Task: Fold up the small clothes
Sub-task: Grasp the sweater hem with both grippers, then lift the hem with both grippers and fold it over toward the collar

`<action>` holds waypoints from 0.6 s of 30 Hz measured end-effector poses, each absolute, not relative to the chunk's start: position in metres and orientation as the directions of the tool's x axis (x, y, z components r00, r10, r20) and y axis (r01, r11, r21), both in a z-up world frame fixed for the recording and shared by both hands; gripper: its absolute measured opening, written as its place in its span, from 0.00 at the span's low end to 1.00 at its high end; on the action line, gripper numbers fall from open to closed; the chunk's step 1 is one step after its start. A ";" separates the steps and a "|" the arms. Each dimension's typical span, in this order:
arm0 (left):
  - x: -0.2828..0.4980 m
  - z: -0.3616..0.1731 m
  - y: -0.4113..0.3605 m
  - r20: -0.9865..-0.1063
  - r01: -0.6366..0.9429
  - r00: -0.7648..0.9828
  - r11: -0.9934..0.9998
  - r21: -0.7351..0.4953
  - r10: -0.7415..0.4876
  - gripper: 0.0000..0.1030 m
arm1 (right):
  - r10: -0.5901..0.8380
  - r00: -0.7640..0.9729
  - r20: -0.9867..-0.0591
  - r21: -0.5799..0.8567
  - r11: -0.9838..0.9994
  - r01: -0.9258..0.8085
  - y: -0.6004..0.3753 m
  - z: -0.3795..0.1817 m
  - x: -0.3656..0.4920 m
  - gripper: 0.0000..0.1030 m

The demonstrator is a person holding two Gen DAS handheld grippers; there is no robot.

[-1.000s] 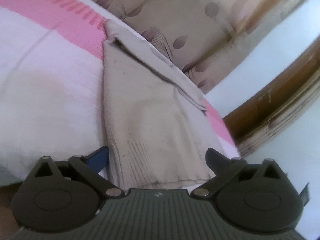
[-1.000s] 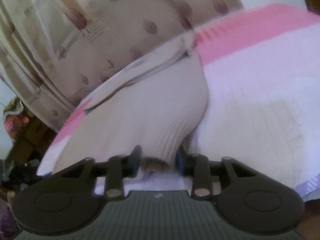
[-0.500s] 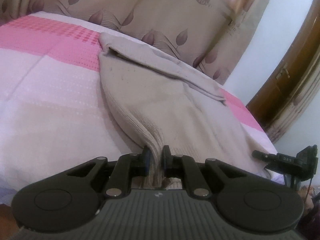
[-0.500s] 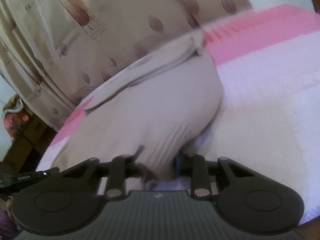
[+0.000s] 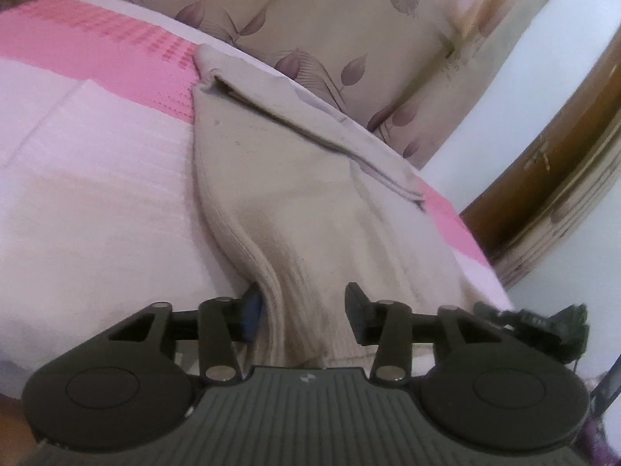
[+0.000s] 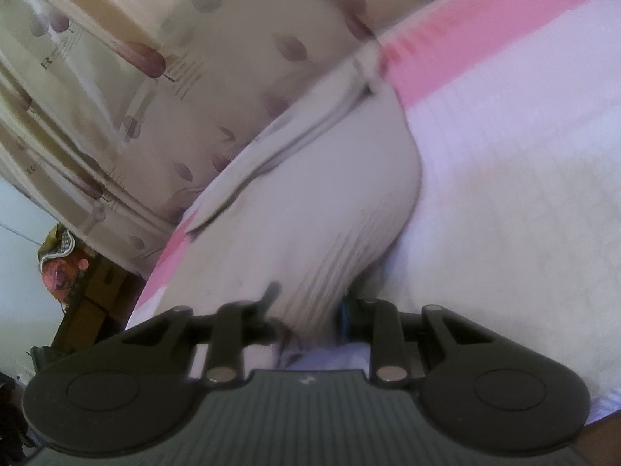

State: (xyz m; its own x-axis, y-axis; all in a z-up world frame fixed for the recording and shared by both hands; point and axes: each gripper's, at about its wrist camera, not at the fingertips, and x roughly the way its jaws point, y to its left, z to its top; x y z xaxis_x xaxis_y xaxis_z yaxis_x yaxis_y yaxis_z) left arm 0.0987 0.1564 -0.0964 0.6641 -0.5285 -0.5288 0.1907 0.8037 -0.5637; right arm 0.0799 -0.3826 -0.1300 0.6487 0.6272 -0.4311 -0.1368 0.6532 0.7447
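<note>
A beige knit garment (image 5: 302, 178) lies on the pink and white bed cover (image 5: 97, 194), with a folded sleeve across its far part. My left gripper (image 5: 304, 310) is at the ribbed hem. Its jaws are opening: the hem's raised fold runs between them, close to the left finger (image 5: 252, 310), while the right finger (image 5: 357, 310) stands apart from it. In the right wrist view, the same garment (image 6: 310, 202) bulges upward. My right gripper (image 6: 308, 306) is shut on its ribbed hem at the other corner.
A leaf-patterned curtain (image 5: 310, 19) hangs behind the bed. A wooden door frame (image 5: 562, 163) stands at the right. The right gripper's dark body (image 5: 535, 322) shows at the bed's edge. Cluttered items (image 6: 58, 264) sit on the floor left of the bed cover (image 6: 504, 194).
My left gripper went from wide open to pinched on the hem, and now its jaws have parted again. My right gripper narrowed onto the ribbed hem and holds it raised.
</note>
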 end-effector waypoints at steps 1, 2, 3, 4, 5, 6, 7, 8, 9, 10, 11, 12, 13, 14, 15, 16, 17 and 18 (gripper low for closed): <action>0.099 -0.097 0.156 -0.527 0.187 0.668 0.804 -0.565 -0.526 0.34 | 0.621 0.652 -0.434 0.740 0.659 -0.134 -0.381 -0.129 0.081 0.27; 0.099 -0.097 0.155 -0.531 0.180 0.674 0.812 -0.556 -0.513 0.19 | 0.617 0.654 -0.439 0.735 0.665 -0.134 -0.381 -0.129 0.081 0.27; 0.101 -0.097 0.153 -0.544 0.171 0.675 0.823 -0.542 -0.498 0.11 | 0.609 0.655 -0.447 0.723 0.678 -0.137 -0.378 -0.127 0.082 0.27; 0.100 -0.098 0.153 -0.543 0.172 0.679 0.826 -0.536 -0.494 0.11 | 0.600 0.658 -0.455 0.709 0.691 -0.140 -0.375 -0.125 0.082 0.25; 0.097 -0.097 0.151 -0.535 0.177 0.691 0.831 -0.528 -0.487 0.11 | 0.588 0.662 -0.465 0.690 0.709 -0.145 -0.373 -0.123 0.081 0.21; 0.094 -0.093 0.149 -0.528 0.180 0.709 0.844 -0.505 -0.467 0.11 | 0.582 0.663 -0.470 0.678 0.719 -0.151 -0.370 -0.121 0.080 0.19; 0.091 -0.089 0.146 -0.518 0.184 0.730 0.857 -0.481 -0.447 0.11 | 0.588 0.664 -0.461 0.682 0.714 -0.158 -0.370 -0.120 0.079 0.19; 0.088 -0.086 0.145 -0.504 0.194 0.740 0.858 -0.476 -0.447 0.11 | 0.598 0.669 -0.441 0.699 0.697 -0.162 -0.371 -0.119 0.077 0.19; 0.087 -0.082 0.145 -0.487 0.204 0.750 0.856 -0.474 -0.448 0.11 | 0.604 0.674 -0.426 0.711 0.684 -0.162 -0.373 -0.118 0.076 0.19; 0.087 -0.078 0.143 -0.478 0.205 0.762 0.862 -0.464 -0.438 0.11 | 0.609 0.677 -0.413 0.721 0.673 -0.165 -0.374 -0.117 0.075 0.19; 0.087 -0.075 0.142 -0.474 0.207 0.767 0.865 -0.456 -0.433 0.11 | 0.612 0.680 -0.403 0.726 0.667 -0.170 -0.374 -0.115 0.075 0.19; 0.088 -0.071 0.140 -0.468 0.210 0.773 0.869 -0.449 -0.429 0.11 | 0.612 0.684 -0.397 0.729 0.663 -0.171 -0.375 -0.113 0.076 0.19; 0.088 -0.069 0.139 -0.461 0.213 0.779 0.871 -0.443 -0.425 0.11 | 0.619 0.686 -0.384 0.742 0.648 -0.169 -0.376 -0.112 0.077 0.19; 0.089 -0.066 0.137 -0.456 0.215 0.785 0.874 -0.436 -0.420 0.11 | 0.630 0.687 -0.363 0.762 0.625 -0.171 -0.378 -0.112 0.078 0.19; 0.089 -0.063 0.135 -0.451 0.218 0.790 0.878 -0.426 -0.415 0.11 | 0.633 0.691 -0.349 0.773 0.612 -0.170 -0.379 -0.110 0.079 0.19; 0.089 -0.060 0.132 -0.445 0.224 0.796 0.883 -0.413 -0.410 0.11 | 0.634 0.697 -0.336 0.782 0.600 -0.168 -0.379 -0.109 0.080 0.19; 0.088 -0.058 0.130 -0.441 0.229 0.800 0.886 -0.402 -0.407 0.11 | 0.641 0.698 -0.319 0.795 0.582 -0.171 -0.379 -0.107 0.081 0.19; 0.087 -0.056 0.127 -0.435 0.232 0.807 0.892 -0.389 -0.400 0.11 | 0.645 0.700 -0.305 0.803 0.569 -0.174 -0.380 -0.107 0.082 0.19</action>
